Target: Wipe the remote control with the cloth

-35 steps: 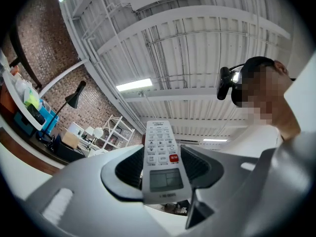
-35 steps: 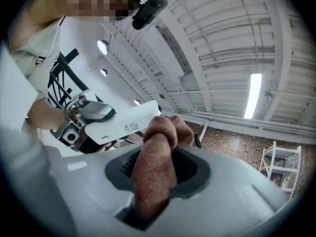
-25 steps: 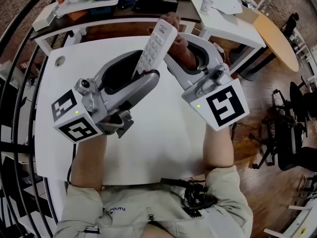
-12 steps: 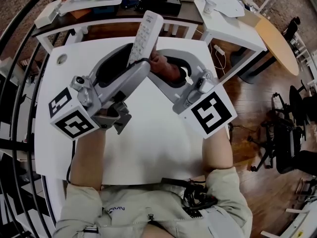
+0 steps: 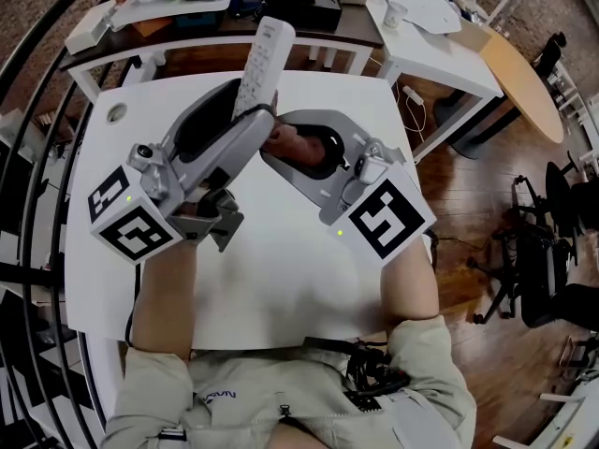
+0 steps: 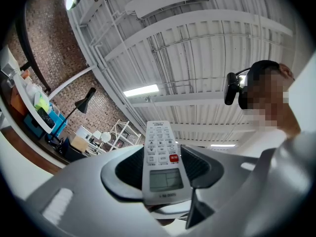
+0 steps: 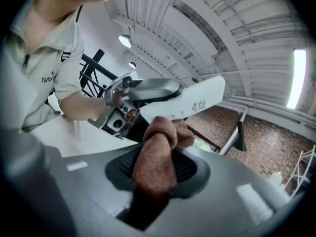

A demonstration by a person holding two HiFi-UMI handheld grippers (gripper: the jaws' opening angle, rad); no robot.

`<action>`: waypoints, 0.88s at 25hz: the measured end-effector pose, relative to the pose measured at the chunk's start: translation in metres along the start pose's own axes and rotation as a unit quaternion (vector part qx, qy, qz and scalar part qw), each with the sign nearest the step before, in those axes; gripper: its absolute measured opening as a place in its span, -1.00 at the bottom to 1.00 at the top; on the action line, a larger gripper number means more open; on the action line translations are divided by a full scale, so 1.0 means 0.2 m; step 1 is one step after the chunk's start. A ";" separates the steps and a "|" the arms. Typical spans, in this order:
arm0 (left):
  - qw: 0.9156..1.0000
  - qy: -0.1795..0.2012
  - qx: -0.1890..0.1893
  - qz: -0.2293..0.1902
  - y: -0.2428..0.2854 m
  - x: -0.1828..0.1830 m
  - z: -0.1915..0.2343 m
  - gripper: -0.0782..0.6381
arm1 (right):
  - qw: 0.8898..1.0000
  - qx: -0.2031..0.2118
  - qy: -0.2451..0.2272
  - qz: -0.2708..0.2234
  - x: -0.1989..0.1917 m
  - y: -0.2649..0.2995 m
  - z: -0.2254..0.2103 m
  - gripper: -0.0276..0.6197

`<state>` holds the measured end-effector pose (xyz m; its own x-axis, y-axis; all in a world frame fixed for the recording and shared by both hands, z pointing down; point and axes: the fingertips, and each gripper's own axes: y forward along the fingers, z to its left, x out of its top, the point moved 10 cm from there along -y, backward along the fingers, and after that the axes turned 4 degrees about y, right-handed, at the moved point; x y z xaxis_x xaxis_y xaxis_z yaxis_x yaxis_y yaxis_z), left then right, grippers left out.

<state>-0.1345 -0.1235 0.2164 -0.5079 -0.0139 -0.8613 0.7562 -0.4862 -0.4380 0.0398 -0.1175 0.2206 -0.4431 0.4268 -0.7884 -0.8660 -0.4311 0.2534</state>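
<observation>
A white remote control [image 5: 260, 62] with a small screen [image 6: 164, 180] and a red button stands tilted upward over the white table [image 5: 309, 279], its lower end clamped in my left gripper [image 5: 253, 120]. My right gripper [image 5: 281, 143] is shut on a bunched brown cloth [image 5: 292, 141], which presses against the lower back of the remote. In the right gripper view the cloth [image 7: 157, 157] bulges between the jaws just under the remote's back face [image 7: 190, 102]. The left gripper view looks up along the remote [image 6: 163, 162] toward the ceiling.
A round hole [image 5: 113, 114] sits in the table's far left corner. Behind the table a desk [image 5: 168, 7] carries trays and boxes; a second white table [image 5: 430, 26] stands at the back right. A black railing [image 5: 37, 82] curves along the left. Wooden floor [image 5: 505, 213] lies to the right.
Both grippers have shifted left in the head view. The right gripper with the cloth has slid down along the remote from near its middle to its lower end, and the remote has tilted further left.
</observation>
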 end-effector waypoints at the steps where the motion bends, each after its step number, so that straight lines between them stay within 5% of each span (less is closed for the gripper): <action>1: 1.000 0.001 0.000 0.000 0.00 0.00 0.00 -0.10 | 1.000 -0.003 0.000 -0.002 0.00 -0.01 -0.01 -0.57; 6: 1.000 0.003 -0.003 0.003 0.00 0.00 0.00 -0.10 | 0.999 -0.039 0.007 -0.016 0.01 -0.08 -0.07 -0.57; 9: 1.000 0.002 -0.014 0.009 0.01 -0.01 -0.01 -0.10 | 0.995 -0.096 0.017 -0.036 0.02 -0.12 -0.12 -0.57; 15: 0.999 0.011 -0.029 0.025 0.03 -0.02 -0.03 -0.10 | 0.961 -0.241 0.068 -0.118 0.03 -0.24 -0.22 -0.56; 22: 0.999 0.015 -0.035 0.037 0.04 -0.03 -0.03 -0.10 | 0.959 -0.247 0.040 -0.134 0.08 -0.24 -0.21 -0.56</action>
<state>-0.1237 -0.1222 0.2166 -0.4377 -0.0198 -0.8989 0.8181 -0.4234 -0.3891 0.0836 -0.1229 0.1727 -0.1837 0.5219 -0.8330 -0.7217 -0.6469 -0.2462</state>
